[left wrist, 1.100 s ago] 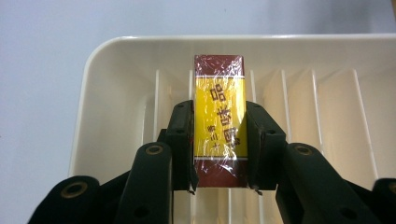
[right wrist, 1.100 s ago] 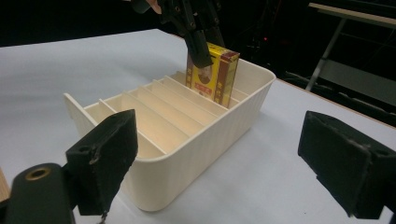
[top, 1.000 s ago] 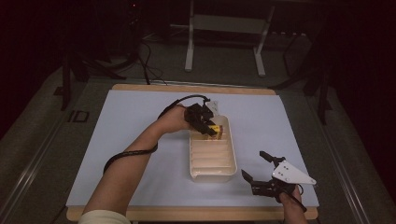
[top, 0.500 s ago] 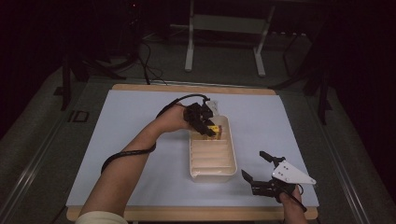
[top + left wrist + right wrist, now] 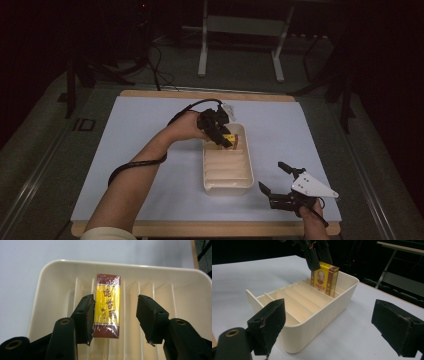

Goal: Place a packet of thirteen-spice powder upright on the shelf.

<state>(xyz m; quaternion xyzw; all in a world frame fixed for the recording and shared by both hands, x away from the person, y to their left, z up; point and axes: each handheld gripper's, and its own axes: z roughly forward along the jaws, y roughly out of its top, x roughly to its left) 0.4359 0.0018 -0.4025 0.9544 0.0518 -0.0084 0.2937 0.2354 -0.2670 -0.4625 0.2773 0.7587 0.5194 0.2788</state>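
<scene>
Yellow-and-maroon box (image 5: 107,305) stands upright on its narrow end in a slot near the far end of the cream divider tray (image 5: 227,187), between two thin partitions. The other slots of the tray hold nothing. The tray rests on the pale blue tabletop (image 5: 150,130). The left tool (image 5: 115,315) hangs over the box, its jaws having just been opening: one pad sits against the box's side, the other stands clear of it, so the box is between the jaws but not pinched. The right tool (image 5: 275,180) rests near the tabletop's near right corner, just beside the tray, jaws spread wide and empty.
</scene>
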